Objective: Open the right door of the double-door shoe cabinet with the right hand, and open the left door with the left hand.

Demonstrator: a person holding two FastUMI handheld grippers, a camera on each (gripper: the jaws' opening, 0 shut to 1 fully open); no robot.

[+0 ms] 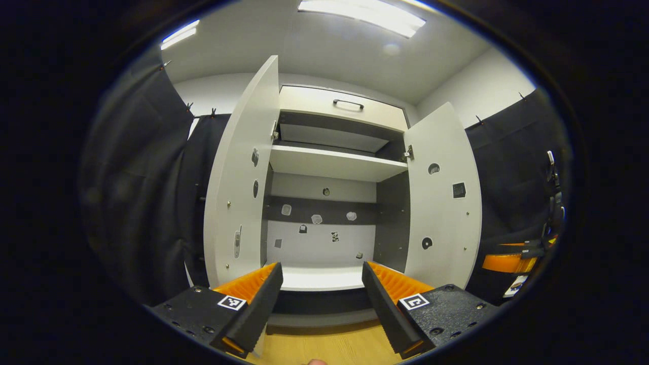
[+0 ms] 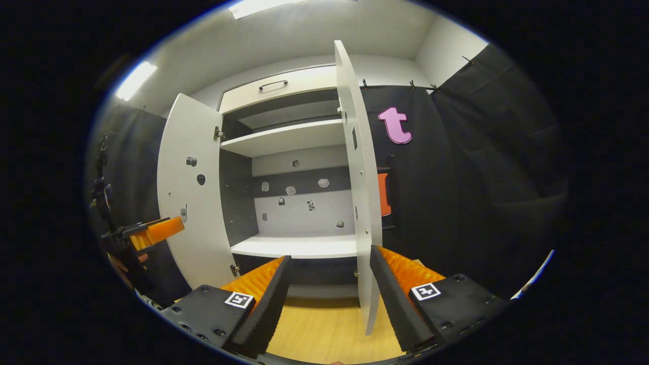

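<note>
The white double-door shoe cabinet stands straight ahead with both doors swung out. In the left gripper view the left door and the right door flank the bare shelves. My left gripper is open, holds nothing, and sits back from the cabinet between the doors. In the right gripper view the right door shows edge-on and the left door stands wide. My right gripper is open; the right door's lower edge lies between its fingers, close to the right finger. The left gripper shows farther off beside the left door.
A drawer with a dark handle tops the cabinet. Small stickers dot the cabinet's back panel and the doors' inner faces. Black cloth walls close in on both sides. Wooden floor lies below. The right gripper shows at the far right.
</note>
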